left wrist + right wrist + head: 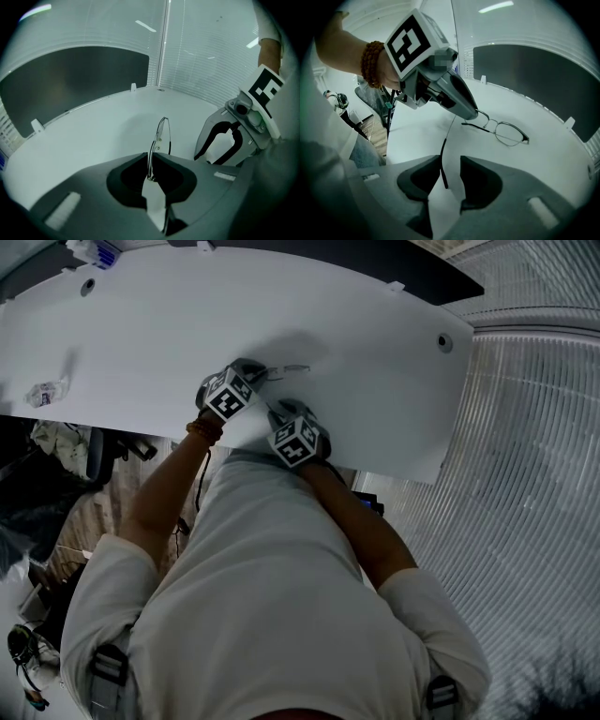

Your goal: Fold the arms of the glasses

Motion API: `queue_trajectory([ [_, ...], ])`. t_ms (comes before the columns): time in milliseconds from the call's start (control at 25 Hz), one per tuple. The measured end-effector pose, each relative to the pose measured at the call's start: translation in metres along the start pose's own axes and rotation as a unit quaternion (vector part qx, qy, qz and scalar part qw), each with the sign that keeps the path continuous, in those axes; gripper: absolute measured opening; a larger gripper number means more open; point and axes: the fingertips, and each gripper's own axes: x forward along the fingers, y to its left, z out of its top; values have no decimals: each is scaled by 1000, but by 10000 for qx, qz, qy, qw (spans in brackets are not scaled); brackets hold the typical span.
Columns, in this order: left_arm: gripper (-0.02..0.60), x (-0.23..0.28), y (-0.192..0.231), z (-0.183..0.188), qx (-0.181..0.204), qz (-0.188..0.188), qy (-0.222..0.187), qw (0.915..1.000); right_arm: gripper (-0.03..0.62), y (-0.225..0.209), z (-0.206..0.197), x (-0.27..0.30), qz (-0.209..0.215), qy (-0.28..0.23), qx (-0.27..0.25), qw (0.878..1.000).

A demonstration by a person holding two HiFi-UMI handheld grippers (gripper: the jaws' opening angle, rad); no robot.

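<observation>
Glasses — pinched (left hand-held gripper).

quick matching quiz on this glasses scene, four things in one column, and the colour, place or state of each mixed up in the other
Things:
1 left gripper
2 right gripper
3 bead bracelet
4 table

States:
A white
B on the left wrist
C shut on the glasses
D open around the temple arm

Pairs: 1-C, 2-D, 3-B, 4-A
</observation>
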Motion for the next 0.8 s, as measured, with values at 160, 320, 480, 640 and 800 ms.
queue_trajectory([
  [160, 32, -2, -1, 1, 81, -61, 26, 9999, 132, -13, -1, -4, -108, 20, 18, 9999],
  [320, 32, -3, -3, 1, 141, -120, 35, 9998, 132, -34, -4, -7, -270, 49, 33, 9996],
  [480, 26, -2, -8, 1, 208, -190, 49, 9996, 132, -56, -7, -10, -431, 98, 43, 9990],
  [640, 31, -3, -18, 1, 275, -329, 65, 9991, 133, -66, -9, -10, -511, 151, 24, 9986],
  [800, 57, -3, -27, 3, 275, -508, -1, 9983, 140, -71, -9, -11, -566, 170, 13, 9983],
])
